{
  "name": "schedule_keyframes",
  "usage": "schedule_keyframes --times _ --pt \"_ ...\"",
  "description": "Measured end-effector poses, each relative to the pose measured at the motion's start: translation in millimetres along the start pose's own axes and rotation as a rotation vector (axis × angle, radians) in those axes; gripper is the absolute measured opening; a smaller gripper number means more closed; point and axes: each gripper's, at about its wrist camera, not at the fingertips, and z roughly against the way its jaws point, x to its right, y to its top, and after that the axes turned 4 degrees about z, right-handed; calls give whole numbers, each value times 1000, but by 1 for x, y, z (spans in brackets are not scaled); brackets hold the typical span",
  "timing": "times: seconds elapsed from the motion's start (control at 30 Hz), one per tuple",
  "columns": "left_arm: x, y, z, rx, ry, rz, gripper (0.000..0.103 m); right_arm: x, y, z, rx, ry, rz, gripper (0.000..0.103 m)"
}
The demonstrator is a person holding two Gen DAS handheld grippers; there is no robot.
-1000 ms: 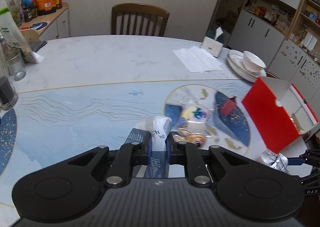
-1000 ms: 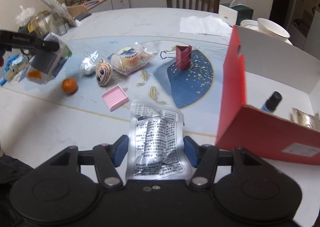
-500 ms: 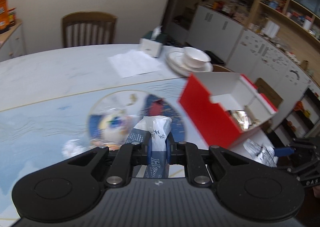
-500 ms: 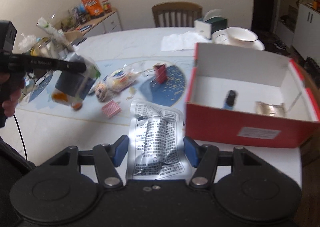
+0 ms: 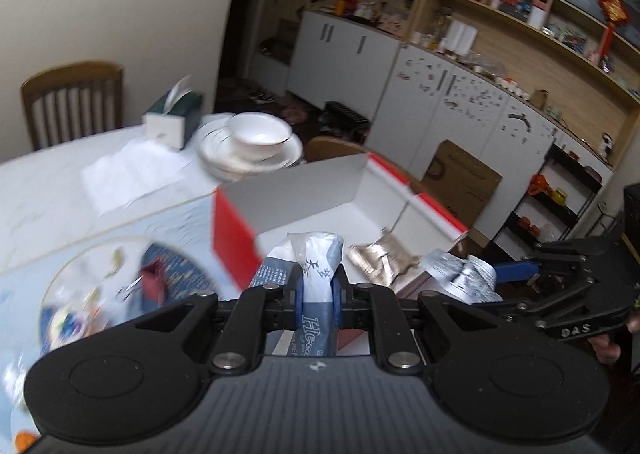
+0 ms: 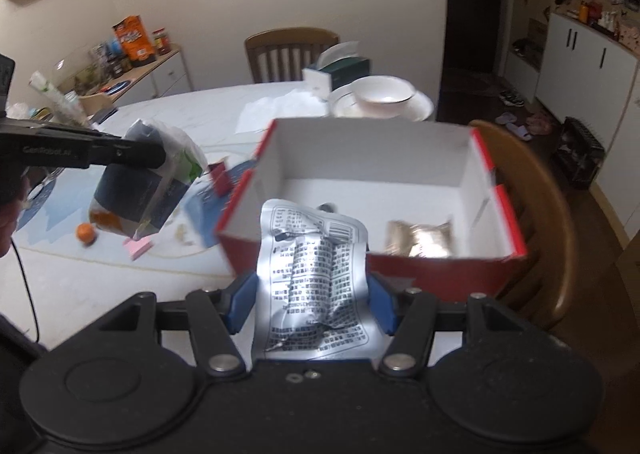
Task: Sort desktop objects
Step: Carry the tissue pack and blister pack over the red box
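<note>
1. Step in hand, by the look of it: carry phase of sorting, both grippers loaded and close to the red box (image 6: 440, 274), nothing let go yet.
2. Left gripper (image 5: 317, 296): clamped tight on the neck of a clear bag w/ a dark blue tissue pack (image 5: 318, 318) inside. In right wrist view the bag (image 6: 144, 189) hangs clear of the table (image 6: 100, 286), just left of the box's left wall, not over the opening.
3. Right gripper (image 6: 311, 302): jaws part-way apart, pads pressed on both edges of a silver foil pouch (image 6: 312, 266) w/ black print. Pouch top sticks up in front of the near wall of the box, roughly over its rim.
4. Box contents visible: gold foil packet (image 6: 420, 240) on the white floor, right half. Small dark item behind the pouch top, too hidden to name.
5. Left on table: orange fruit (image 6: 86, 233), pink pad (image 6: 138, 246), red binder clip (image 6: 220, 175). Not yet sorted.
6. Next move, judged: push the pouch fwd past the near wall, over bare floor left of the gold packet, then open. Needs rim clearance, else pouch catches and folds.
7. Then bring the bag rightward over the left wall and release. Bag is bulky and hangs low, so lift first. Keep the two grippers apart over the opening.
</note>
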Motion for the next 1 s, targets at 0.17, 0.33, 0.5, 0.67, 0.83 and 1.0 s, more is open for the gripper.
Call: schedule_keyframes --times 0.17,0.33,0.5,0.67,0.83,1.0 --pt "24 21 -27 13 5 -68 12 30 13 -4 36 -28 14 59" --pt "35 47 -53 16 21 -107 12 51 31 -19 54 -41 21 59" --pt "38 68 -91 -18 59 -153 12 66 46 -47 31 -49 35 59" --pt "30 72 -131 -81 94 -186 13 69 52 -74 -13 -60 74 59" --pt "24 71 -159 -132 106 -178 13 72 49 -97 -67 -51 87 59" --pt "22 64 -185 -191 123 -194 13 74 46 -116 -119 -53 94 59"
